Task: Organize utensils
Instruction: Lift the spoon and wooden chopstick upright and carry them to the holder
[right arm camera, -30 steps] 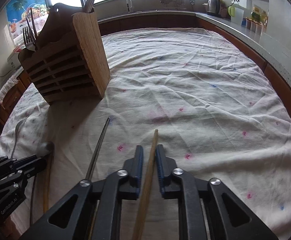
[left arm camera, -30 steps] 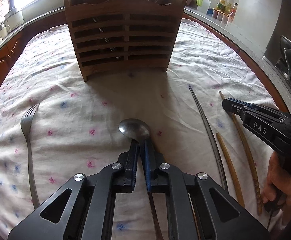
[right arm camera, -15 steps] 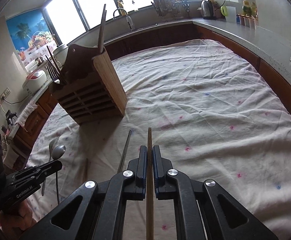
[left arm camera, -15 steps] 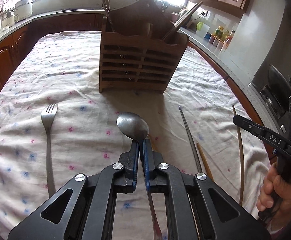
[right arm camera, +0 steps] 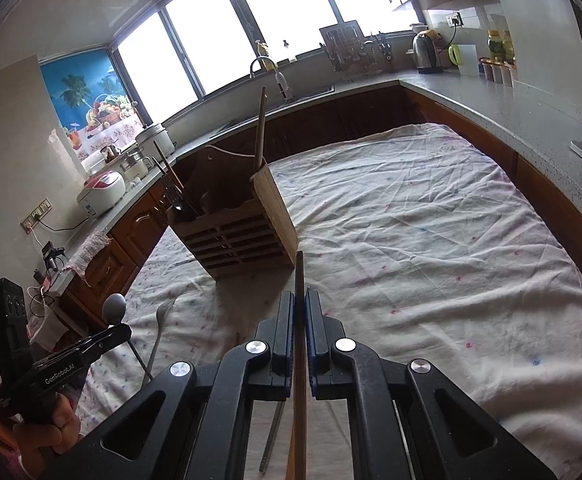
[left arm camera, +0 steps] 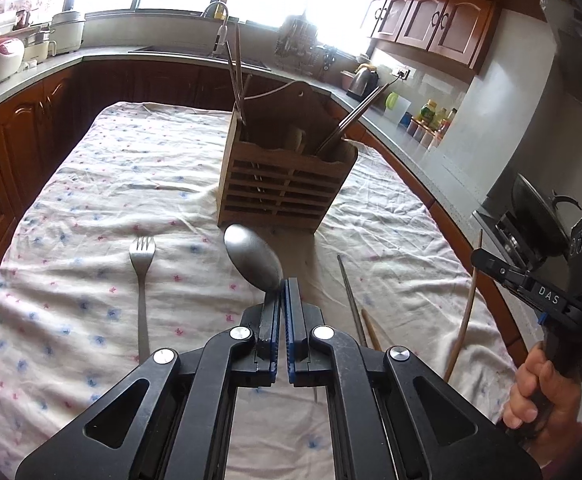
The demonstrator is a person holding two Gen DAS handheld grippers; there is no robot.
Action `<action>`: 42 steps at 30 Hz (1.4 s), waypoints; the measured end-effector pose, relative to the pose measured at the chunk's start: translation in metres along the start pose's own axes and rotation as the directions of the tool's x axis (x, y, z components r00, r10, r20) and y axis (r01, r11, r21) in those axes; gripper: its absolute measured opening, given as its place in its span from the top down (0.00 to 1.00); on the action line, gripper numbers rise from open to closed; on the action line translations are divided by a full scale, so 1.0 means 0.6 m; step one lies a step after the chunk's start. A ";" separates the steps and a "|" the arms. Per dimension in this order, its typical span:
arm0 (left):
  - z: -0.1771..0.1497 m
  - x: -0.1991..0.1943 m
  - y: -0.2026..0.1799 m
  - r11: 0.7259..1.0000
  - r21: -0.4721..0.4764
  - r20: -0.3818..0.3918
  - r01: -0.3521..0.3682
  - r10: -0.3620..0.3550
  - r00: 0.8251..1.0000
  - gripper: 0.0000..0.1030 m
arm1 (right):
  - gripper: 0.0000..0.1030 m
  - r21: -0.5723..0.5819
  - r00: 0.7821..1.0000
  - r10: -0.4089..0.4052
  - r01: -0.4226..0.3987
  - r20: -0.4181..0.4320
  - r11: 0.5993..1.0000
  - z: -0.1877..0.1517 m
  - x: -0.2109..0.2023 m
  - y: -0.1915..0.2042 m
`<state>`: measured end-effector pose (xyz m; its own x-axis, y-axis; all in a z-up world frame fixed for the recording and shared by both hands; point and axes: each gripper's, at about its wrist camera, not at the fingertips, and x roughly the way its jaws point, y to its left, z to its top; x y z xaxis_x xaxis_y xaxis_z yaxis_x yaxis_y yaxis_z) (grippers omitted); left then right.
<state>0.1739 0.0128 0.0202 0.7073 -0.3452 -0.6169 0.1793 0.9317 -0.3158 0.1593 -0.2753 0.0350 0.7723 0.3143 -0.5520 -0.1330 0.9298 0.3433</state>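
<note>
My left gripper [left arm camera: 282, 285] is shut on a metal spoon [left arm camera: 253, 257], held above the table with its bowl toward the wooden utensil holder [left arm camera: 287, 184]. My right gripper [right arm camera: 299, 298] is shut on a wooden chopstick [right arm camera: 299, 276], raised off the cloth; it also shows in the left wrist view [left arm camera: 463, 320]. The holder [right arm camera: 235, 220] has several utensils standing in it. A fork [left arm camera: 142, 276], a metal chopstick [left arm camera: 351, 300] and another wooden chopstick [left arm camera: 371, 330] lie on the cloth.
The table is covered by a white flowered cloth [right arm camera: 431, 240]. Brown cabinets and a grey counter [right arm camera: 511, 116] ring it, with a kettle [right arm camera: 425, 50], rice cooker [right arm camera: 101, 194] and sink tap [right arm camera: 265, 66]. A stove with a pan [left arm camera: 535, 216] stands at the right.
Both grippers have lifted their utensils off the cloth and tilted upward. The right gripper closed on the wooden chopstick. The holder now appears farther away and lower in both views.
</note>
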 end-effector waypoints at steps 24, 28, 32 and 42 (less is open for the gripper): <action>0.050 -0.069 -0.004 1.000 0.024 0.127 -0.012 0.009 0.992 0.98 | 0.95 -0.014 0.985 0.064 -0.063 0.160 0.998 0.048 -0.060 0.037; 0.060 -0.071 -0.001 1.000 0.023 0.137 -0.018 0.015 0.990 0.98 | 0.95 -0.013 0.984 0.073 -0.072 0.165 0.997 0.053 -0.059 0.040; 0.071 -0.070 0.004 1.000 0.017 0.150 -0.025 0.022 0.988 0.98 | 0.95 -0.018 0.982 0.080 -0.078 0.173 0.997 0.063 -0.054 0.042; 0.113 -0.064 0.013 0.999 0.010 0.195 -0.052 0.049 0.980 0.98 | 0.95 -0.025 0.975 0.103 -0.100 0.199 0.995 0.093 -0.040 0.054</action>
<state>0.1944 0.0409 0.0901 0.8348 -0.2709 -0.4794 0.1494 0.9494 -0.2762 0.1711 -0.2636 0.1016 0.8625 0.3640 -0.3516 -0.2251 0.8982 0.3776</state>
